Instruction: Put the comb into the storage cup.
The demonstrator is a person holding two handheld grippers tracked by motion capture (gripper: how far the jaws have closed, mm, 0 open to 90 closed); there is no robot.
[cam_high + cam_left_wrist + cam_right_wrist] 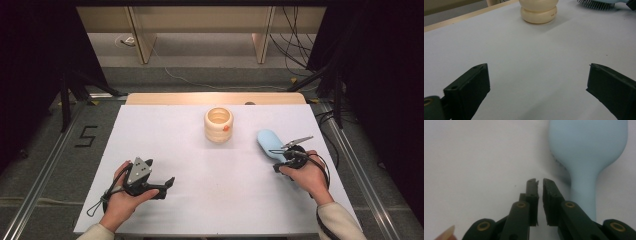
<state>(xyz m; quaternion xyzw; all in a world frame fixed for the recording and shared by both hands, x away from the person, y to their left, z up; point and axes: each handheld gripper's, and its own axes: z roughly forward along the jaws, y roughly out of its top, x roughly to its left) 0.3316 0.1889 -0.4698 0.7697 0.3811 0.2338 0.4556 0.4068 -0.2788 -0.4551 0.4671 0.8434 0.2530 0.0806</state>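
Observation:
A light blue hairbrush (268, 140) lies bristles down on the white table (200, 195), right of centre. My right gripper (282, 156) sits at the brush's handle end. In the right gripper view its jaws (540, 181) are shut with nothing between them, and the brush handle (584, 195) lies just beside the right jaw. A cream ribbed cup (218, 125) stands upright at mid table. My left gripper (167, 186) rests low at the front left, held open. The left gripper view (537, 67) shows its jaws wide apart over bare table, with the cup (539, 13) and the brush bristles (596, 3) far ahead.
The table's wooden far edge (215, 98) runs behind the cup. Metal rails (45, 165) flank the table on both sides. Cables (295, 45) lie on the floor beyond. A small orange mark (226, 128) shows on the cup's side.

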